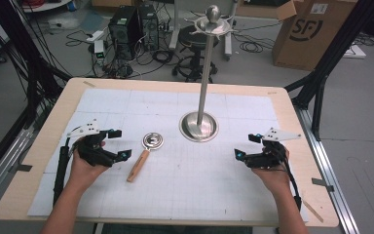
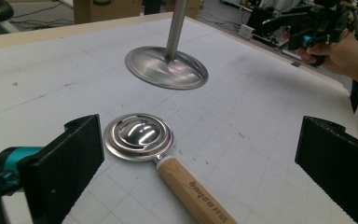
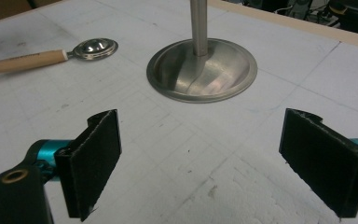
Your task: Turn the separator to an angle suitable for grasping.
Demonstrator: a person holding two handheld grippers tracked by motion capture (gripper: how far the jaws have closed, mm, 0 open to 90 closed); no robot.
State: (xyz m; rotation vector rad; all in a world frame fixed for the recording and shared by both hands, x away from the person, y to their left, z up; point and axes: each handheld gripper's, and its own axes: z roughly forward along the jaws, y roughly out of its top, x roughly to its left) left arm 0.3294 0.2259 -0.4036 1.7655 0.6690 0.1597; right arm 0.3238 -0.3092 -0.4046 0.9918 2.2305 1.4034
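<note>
A metal scoop with a wooden handle (image 1: 145, 155) lies flat on the white mat, its round head (image 2: 138, 136) toward the stand and its handle (image 2: 192, 192) toward the person. A tall steel stand (image 1: 203, 68) rises from a round base (image 1: 198, 126) at the mat's middle. My left gripper (image 1: 118, 144) rests left of the scoop, open, with the scoop's head just inside its left jaw in the left gripper view. My right gripper (image 1: 247, 146) sits open to the right of the base (image 3: 202, 70), nothing between its jaws. The scoop (image 3: 51, 55) lies far left in the right gripper view.
The white gridded mat (image 1: 185, 185) covers most of a wooden table (image 1: 44, 131). Beyond the far edge stand a black stool (image 1: 195, 48), computer boxes (image 1: 131, 29) with cables and a cardboard box (image 1: 311, 34). Black frame posts (image 1: 331, 58) flank the table.
</note>
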